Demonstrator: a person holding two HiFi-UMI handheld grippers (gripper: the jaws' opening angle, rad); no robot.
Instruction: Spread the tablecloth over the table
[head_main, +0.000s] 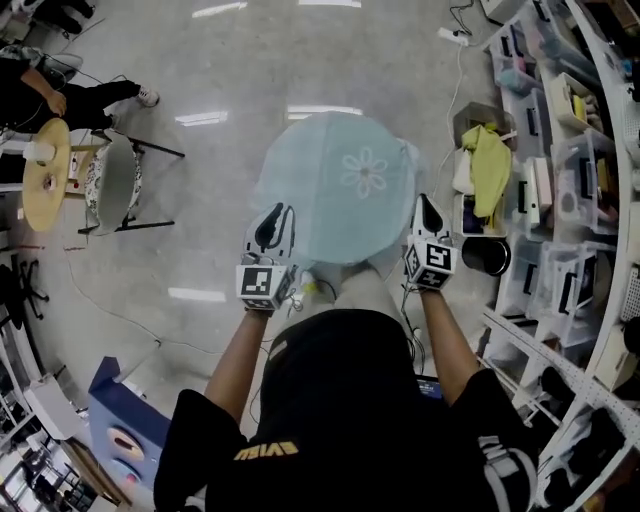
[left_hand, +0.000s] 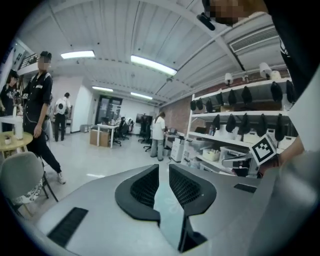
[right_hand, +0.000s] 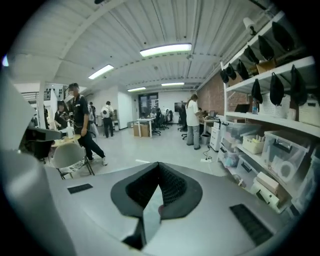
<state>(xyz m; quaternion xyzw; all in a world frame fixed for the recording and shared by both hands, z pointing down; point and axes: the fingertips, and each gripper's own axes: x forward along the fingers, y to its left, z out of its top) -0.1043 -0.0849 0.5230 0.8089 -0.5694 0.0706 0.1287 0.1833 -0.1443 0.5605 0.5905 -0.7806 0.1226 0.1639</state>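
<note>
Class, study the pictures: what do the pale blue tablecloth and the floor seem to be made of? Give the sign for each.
Tablecloth: probably thin woven fabric or plastic sheet, matt; it billows in a soft dome and carries a printed flower. Floor: hard polished surface, glossy; it mirrors the ceiling lights.

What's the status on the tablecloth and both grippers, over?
Left gripper and right gripper both shut on the tablecloth's near edge. Tablecloth held up, spread out ahead, flower print showing. Shelves close on the right.
</note>
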